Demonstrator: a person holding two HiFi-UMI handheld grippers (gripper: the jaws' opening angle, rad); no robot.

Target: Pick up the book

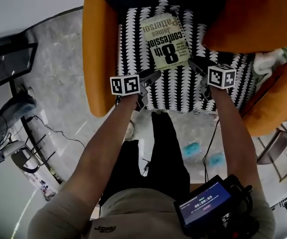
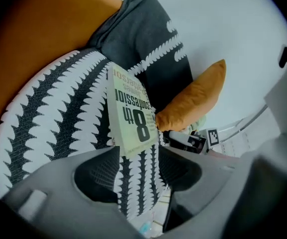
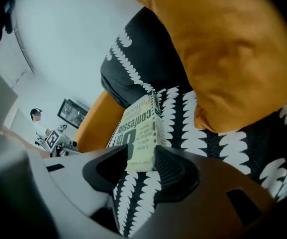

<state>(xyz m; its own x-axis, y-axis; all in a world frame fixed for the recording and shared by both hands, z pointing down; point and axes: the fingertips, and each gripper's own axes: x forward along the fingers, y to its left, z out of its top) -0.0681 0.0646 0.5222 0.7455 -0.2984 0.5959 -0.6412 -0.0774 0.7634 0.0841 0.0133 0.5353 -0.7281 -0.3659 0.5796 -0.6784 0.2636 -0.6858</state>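
Nearest the lens, low and to the right in the head view: a dark device with a lit screen (image 1: pixel 203 203), worn at the chest. Beyond it, two bare forearms (image 1: pixel 108 148) reaching forward, a gripper in each hand. Further out, an orange armchair (image 1: pixel 97 54) with a black-and-white patterned seat cushion (image 1: pixel 180 91), a dark back cushion (image 2: pixel 143 44) behind it and an orange pillow (image 1: pixel 255 16) at the right.

Flat and face up on the seat cushion, toward its back: the book (image 1: pixel 165 40), pale cover with bold black print, near short edge turned toward the person. Not yet lifted.

Left gripper (image 1: pixel 148 86): jaws spread wide, nothing clamped. Just off the book's near left corner in the head view, one fingertip right beside that corner. In the left gripper view, left gripper (image 2: pixel 139 171) aimed along the cushion, book (image 2: pixel 132 118) ahead of the gap and slightly to its left, only striped fabric between the pads.

Right gripper (image 1: pixel 201 76): jaws likewise parted, pinching nothing. Just off the book's near right corner, across from the left gripper. In the right gripper view, right gripper (image 3: pixel 138 176) pointed at the book's near end, book (image 3: pixel 141 133) sitting at the mouth of the gap, its right edge close against the right-hand pad. Touching there or only close: impossible to say.
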